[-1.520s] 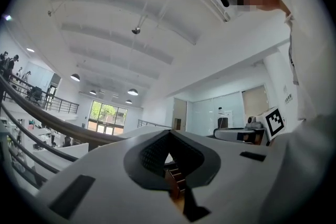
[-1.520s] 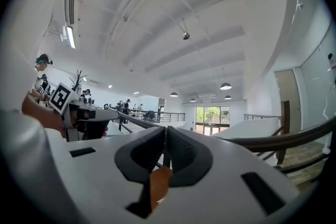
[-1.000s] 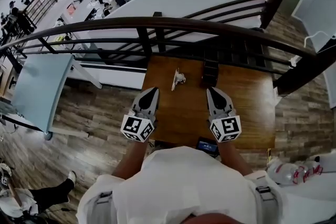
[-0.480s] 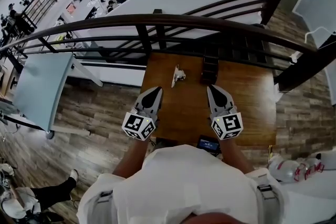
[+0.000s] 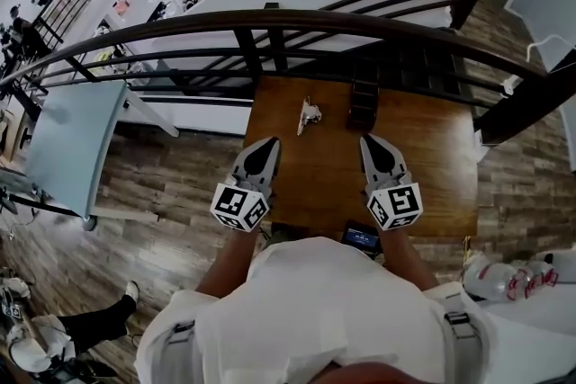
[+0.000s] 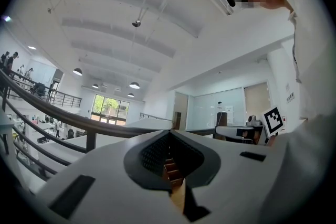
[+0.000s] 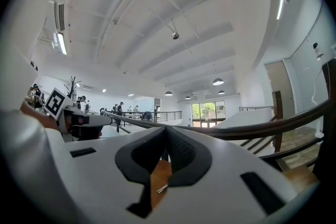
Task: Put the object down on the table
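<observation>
A small white object (image 5: 309, 114) lies on the far half of the brown wooden table (image 5: 432, 166), with nothing holding it. A narrow black object (image 5: 362, 103) stands to its right, near the far edge. My left gripper (image 5: 269, 144) hovers over the table's left near part, its jaws shut and empty, a short way short of the white object. My right gripper (image 5: 370, 142) is level with it, just short of the black object, also shut on nothing. In both gripper views the left gripper (image 6: 169, 135) and the right gripper (image 7: 165, 129) show their tips pressed together.
A dark curved railing (image 5: 270, 19) runs right behind the table's far edge. A small screen device (image 5: 362, 238) lies at the table's near edge by my body. A pale blue table (image 5: 67, 148) stands to the left, and white bags (image 5: 504, 281) lie on the floor at right.
The head view has shifted slightly, so the table sits a little higher in the picture. Both grippers stay shut and keep their places over the table's near half.
</observation>
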A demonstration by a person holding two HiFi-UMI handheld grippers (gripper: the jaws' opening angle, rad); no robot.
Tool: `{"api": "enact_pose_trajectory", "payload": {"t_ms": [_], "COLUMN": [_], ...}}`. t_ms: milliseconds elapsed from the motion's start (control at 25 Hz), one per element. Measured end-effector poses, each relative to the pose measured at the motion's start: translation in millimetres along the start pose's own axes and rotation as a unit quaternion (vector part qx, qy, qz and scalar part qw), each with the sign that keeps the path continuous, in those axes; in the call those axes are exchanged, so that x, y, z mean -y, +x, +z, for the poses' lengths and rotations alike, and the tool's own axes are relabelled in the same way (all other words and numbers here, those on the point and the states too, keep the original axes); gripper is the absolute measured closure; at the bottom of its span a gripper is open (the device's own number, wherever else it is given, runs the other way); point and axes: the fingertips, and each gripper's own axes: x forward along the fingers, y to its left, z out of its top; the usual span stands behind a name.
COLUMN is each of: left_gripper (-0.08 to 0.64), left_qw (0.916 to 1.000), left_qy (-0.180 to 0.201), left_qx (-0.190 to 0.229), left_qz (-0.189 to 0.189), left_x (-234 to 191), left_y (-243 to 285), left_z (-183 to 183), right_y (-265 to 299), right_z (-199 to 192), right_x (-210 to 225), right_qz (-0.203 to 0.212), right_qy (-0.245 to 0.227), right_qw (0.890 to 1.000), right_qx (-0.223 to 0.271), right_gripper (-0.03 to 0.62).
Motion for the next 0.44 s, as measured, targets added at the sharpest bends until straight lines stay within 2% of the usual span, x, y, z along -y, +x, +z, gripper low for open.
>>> {"api": "enact_pose_trajectory", "payload": {"t_ms": [240,440], "left_gripper": [0.546,0.546], "left_qw": [1.0000,0.9993], "left_qy": [-0.002,0.016], "left_qx": [0.004,0.034], "left_qz": [0.003,0.006], "left_x": [0,-13], "left_y": [-5,15], "left_z": [-1,14], "right_y": [-5,18], "right_z": [-3,19], "right_x": [1,20], "right_qz": [-0.001,0.011], "right_qy": [0.007,-0.019], "right_qw": [1.000,0.999], "right_qx": [0.001,0.039], "right_gripper": [0.568,0.568]}}
